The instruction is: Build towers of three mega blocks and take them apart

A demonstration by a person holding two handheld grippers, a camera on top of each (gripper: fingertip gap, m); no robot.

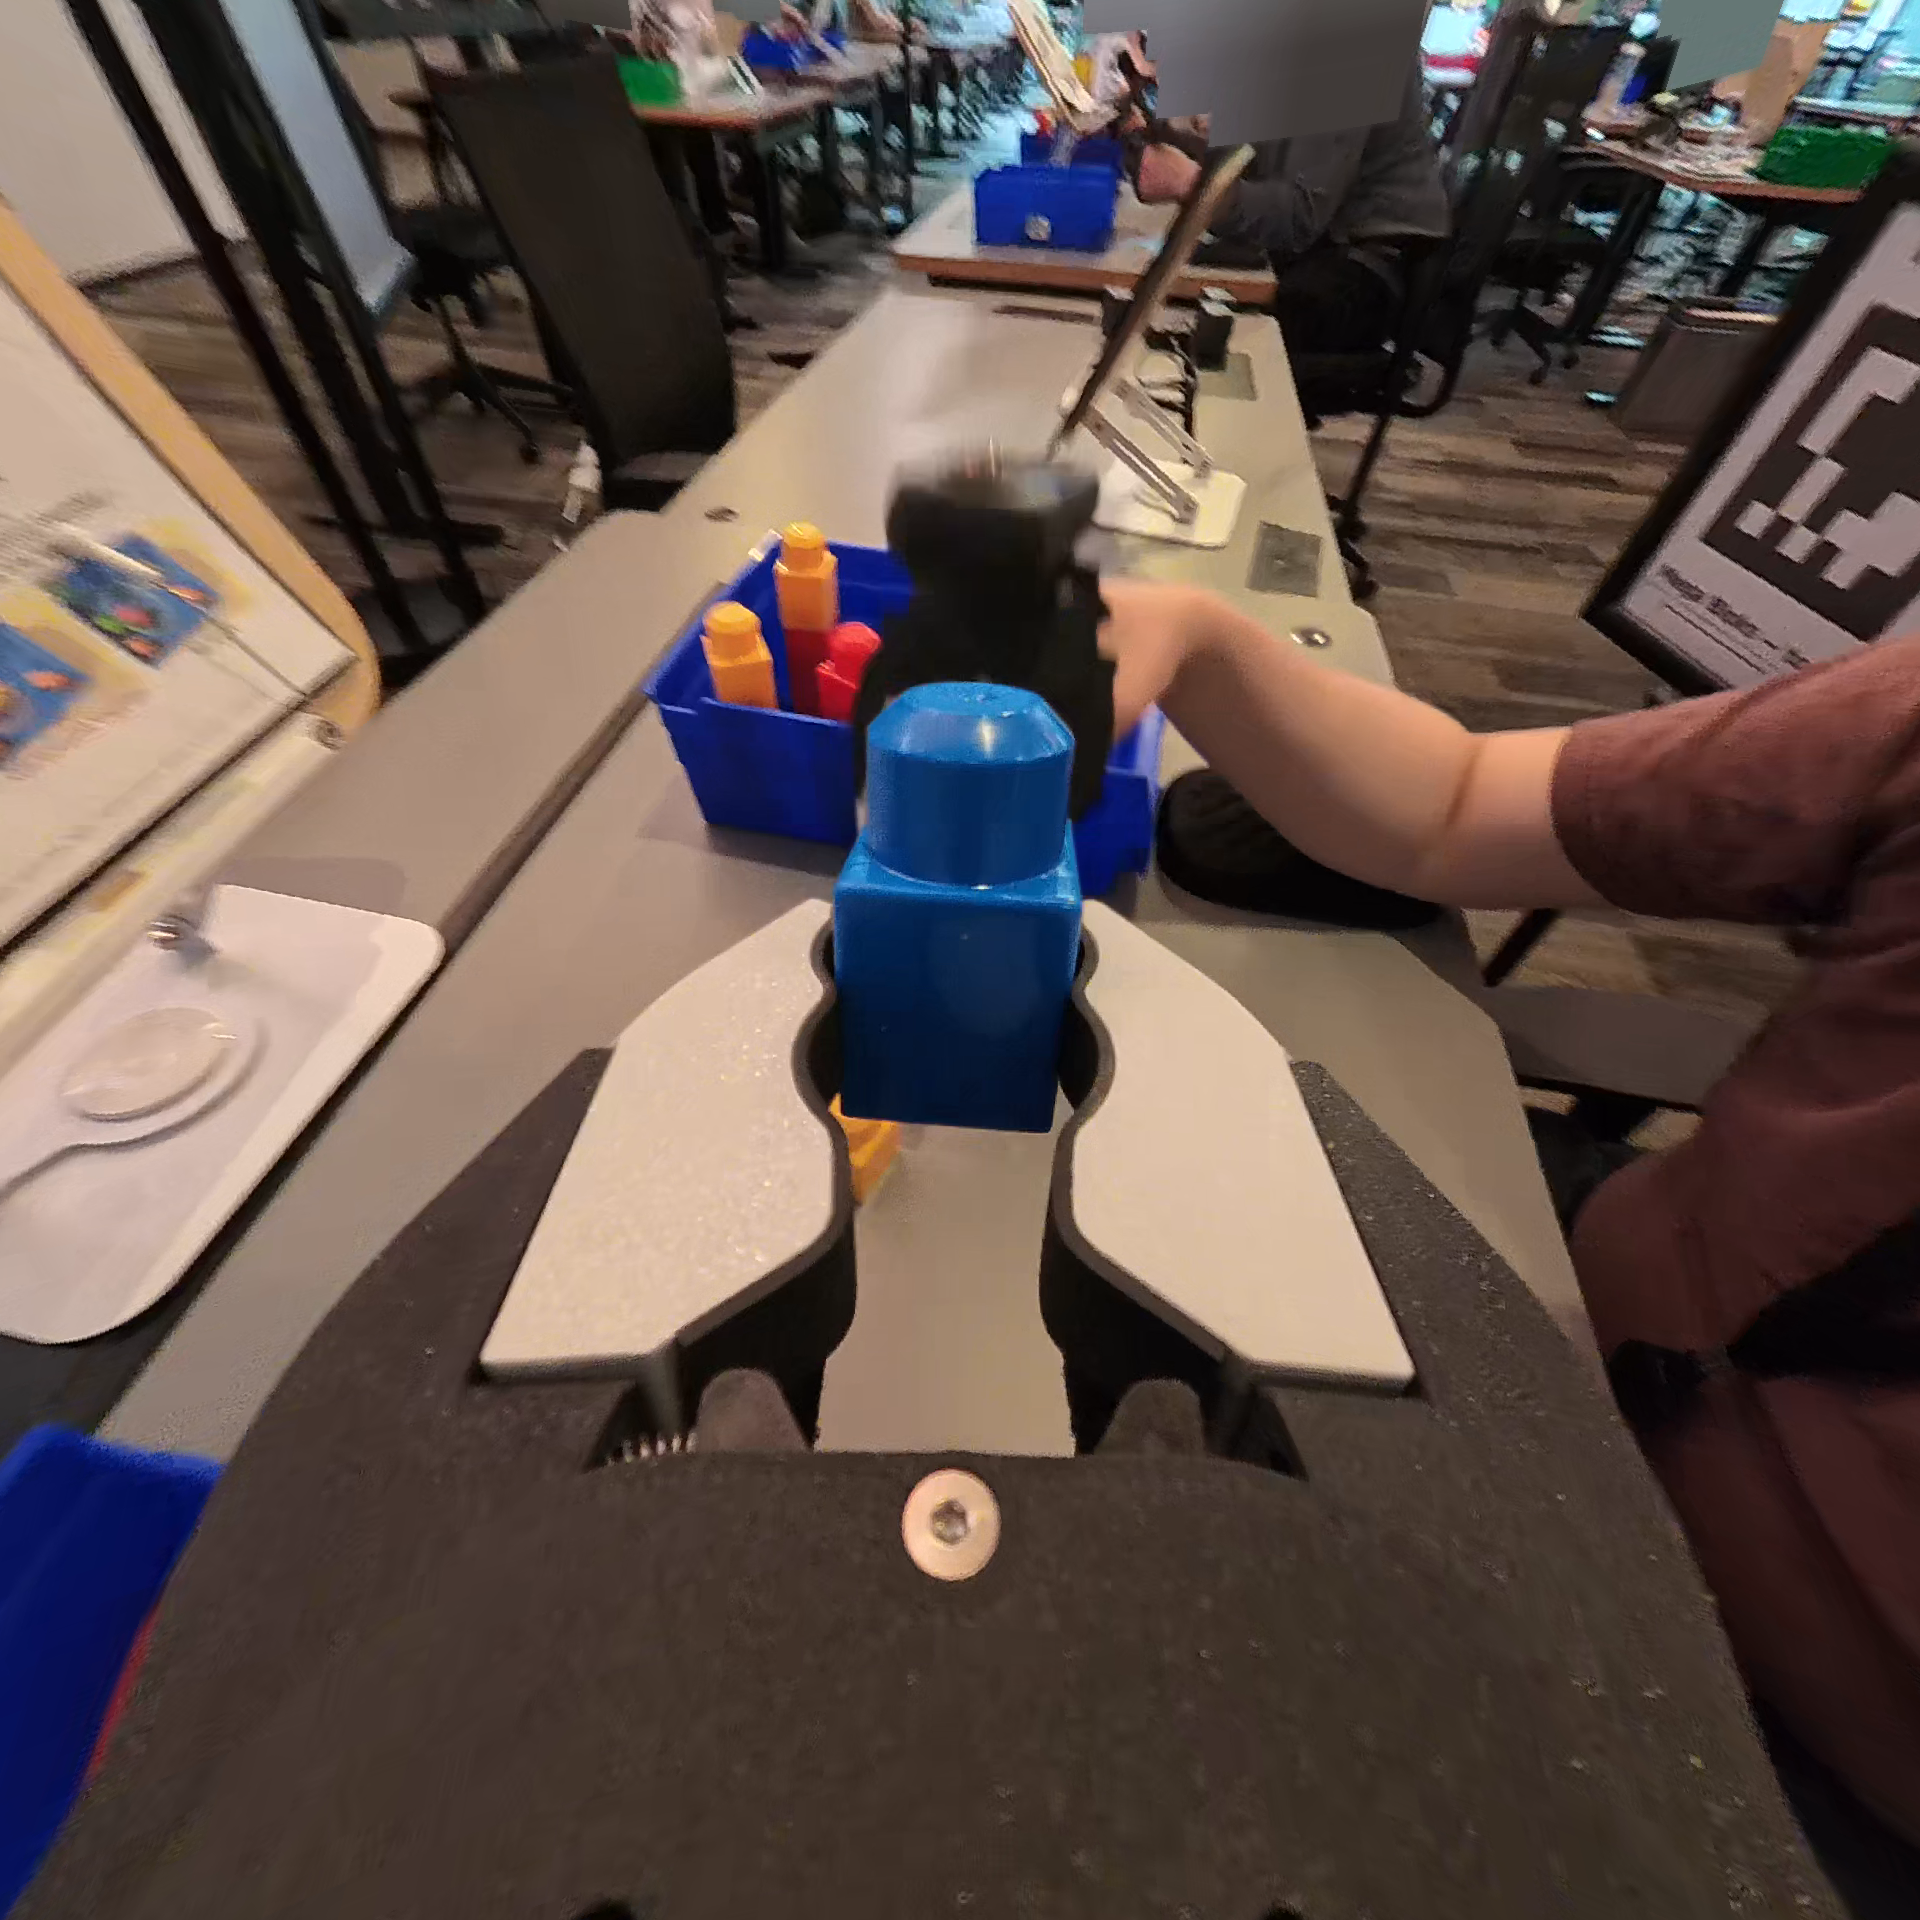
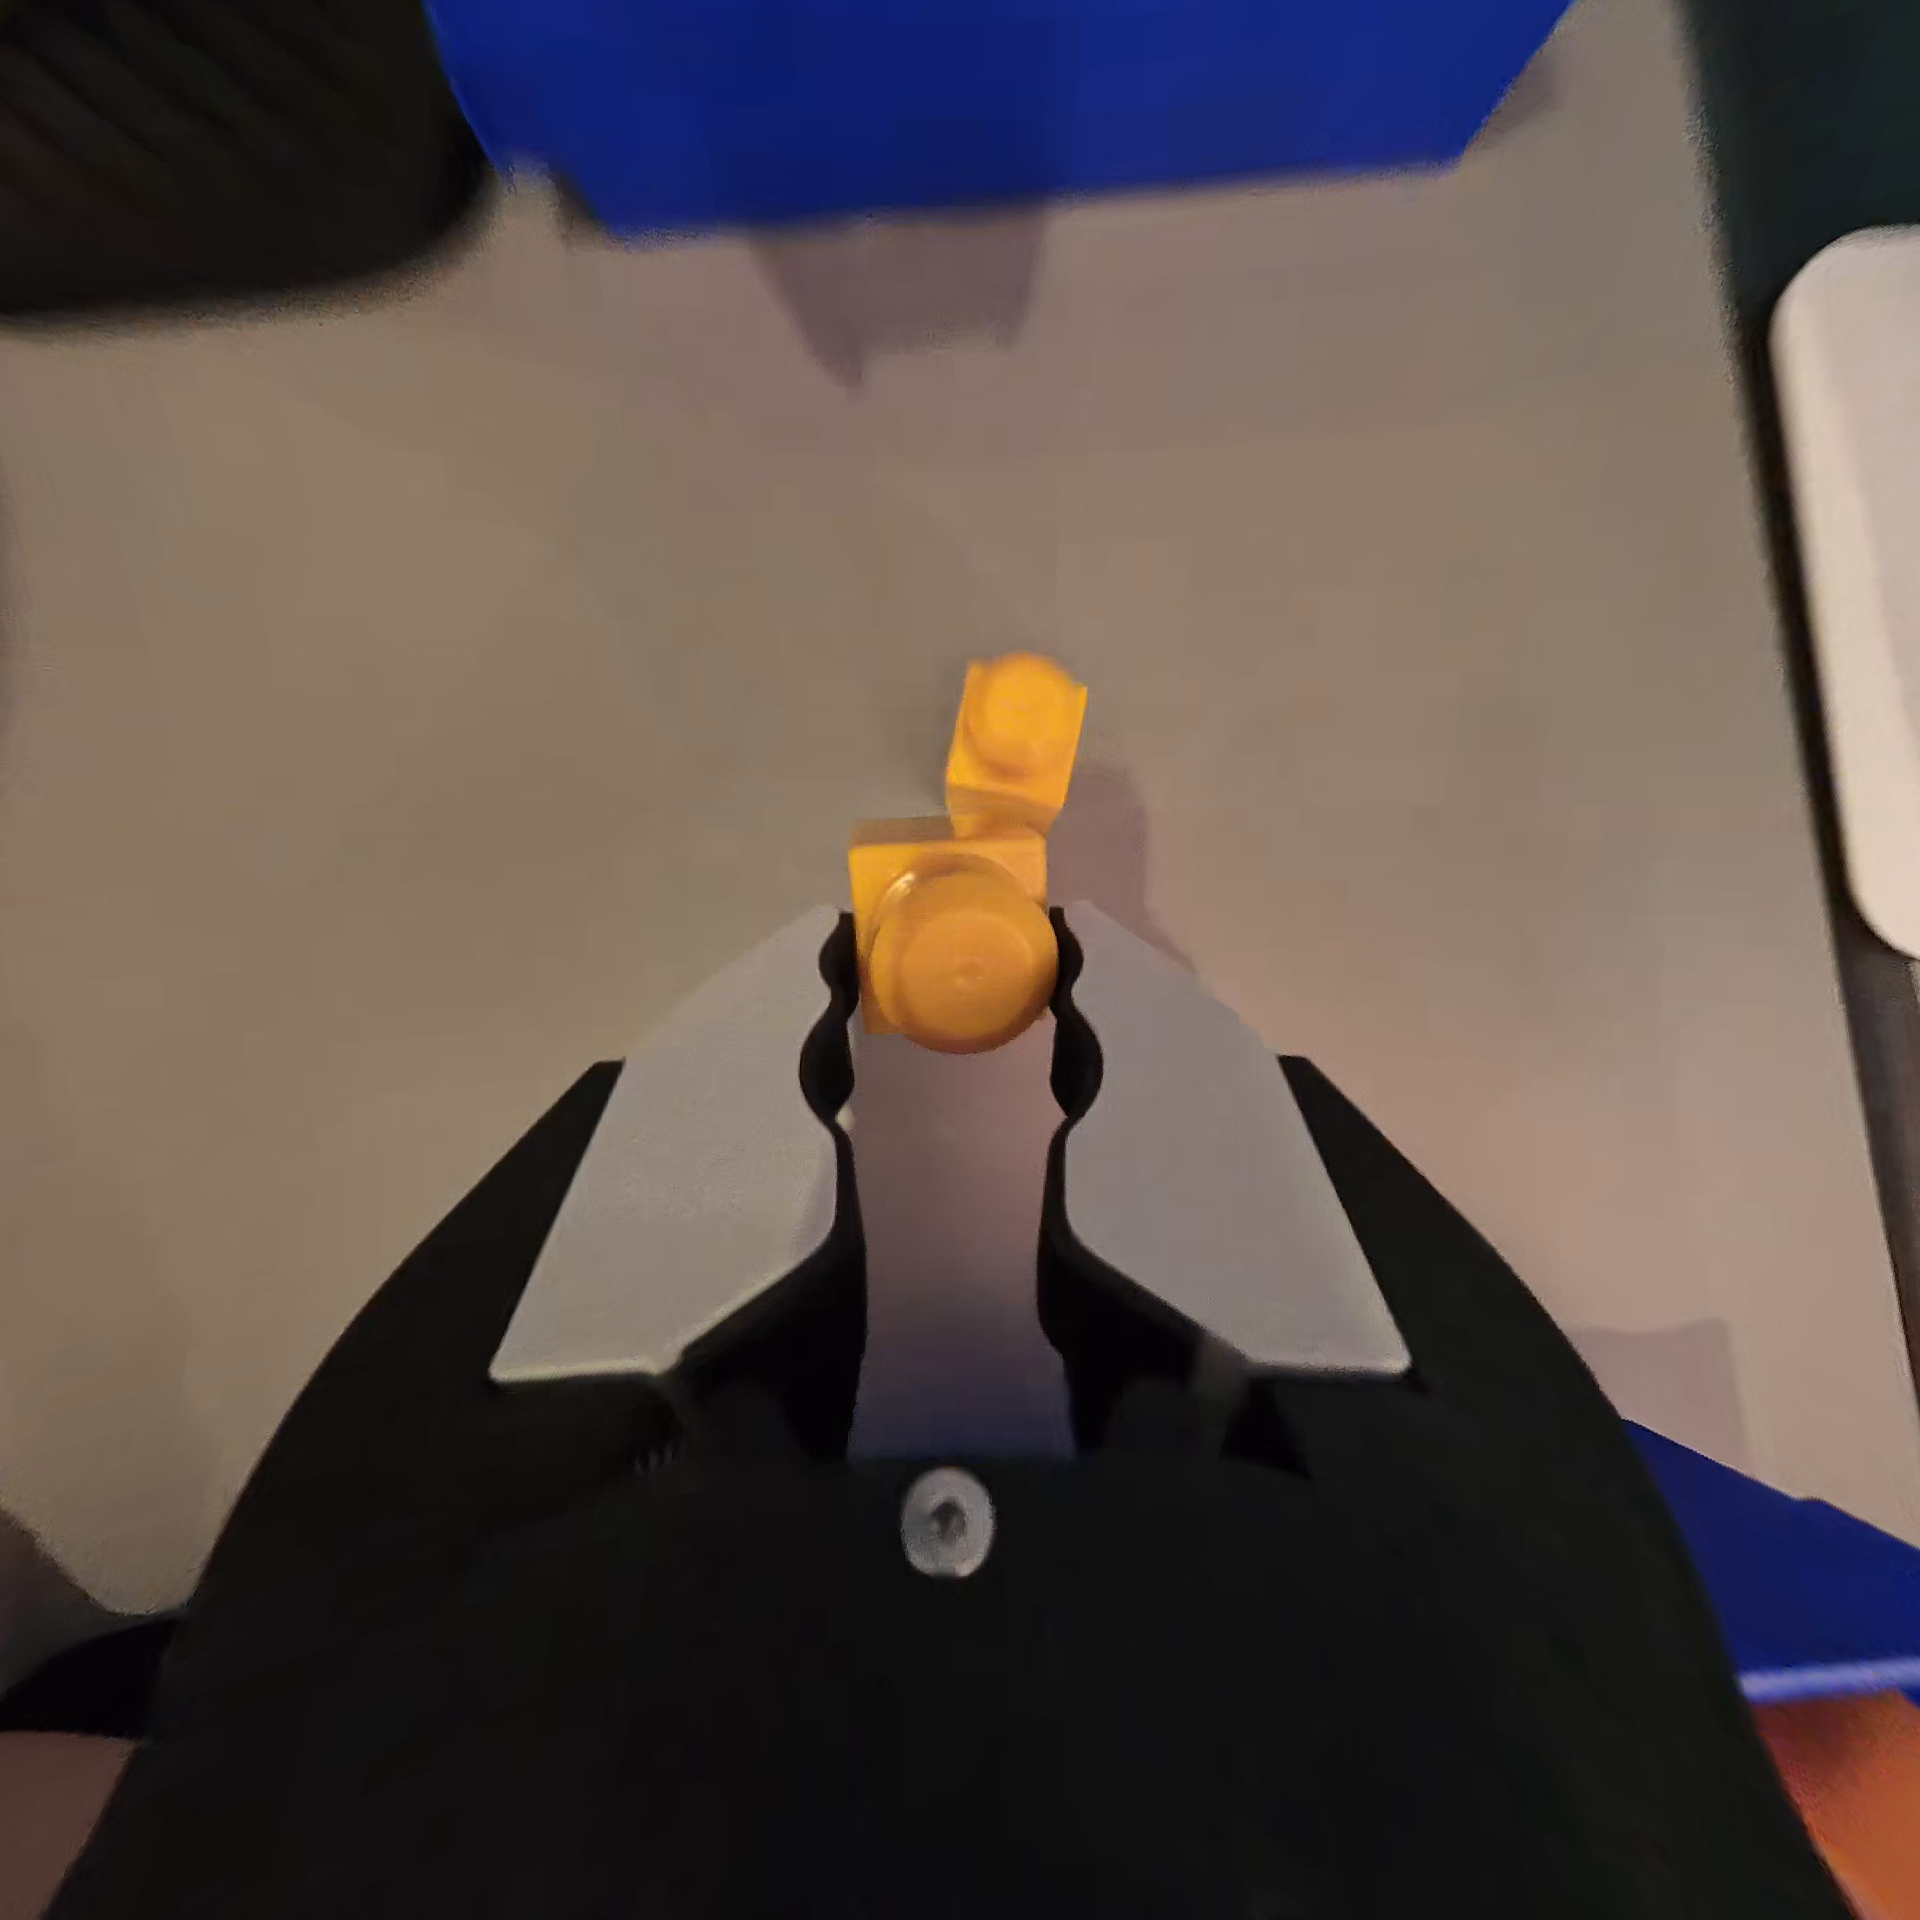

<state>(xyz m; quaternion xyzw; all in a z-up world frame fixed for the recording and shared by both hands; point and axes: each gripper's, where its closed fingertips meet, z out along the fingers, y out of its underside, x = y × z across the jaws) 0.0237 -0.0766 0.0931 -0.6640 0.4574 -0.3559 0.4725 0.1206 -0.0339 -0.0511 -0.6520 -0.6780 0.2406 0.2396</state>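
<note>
With the left claw (image 1: 956,997) clamped on a blue block (image 1: 956,935) and the right claw (image 2: 956,977) pinching an orange block (image 2: 951,961) above the surface (image 2: 520,623), looks mid-build, next needs stud-to-socket lineup.

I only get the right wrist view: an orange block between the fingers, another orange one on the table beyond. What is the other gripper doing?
Observer: The left gripper holds a blue block upright, stud on top, its grey fingers against the block's sides.
Operator: Where do the spare blocks come from?
Observer: A blue bin stands further along the grey table, with orange blocks and red blocks standing in it.
Operator: Is anything near that bin?
Observer: Yes, your right gripper shows as a blurred black shape just in front of it, on a bare forearm.
</note>
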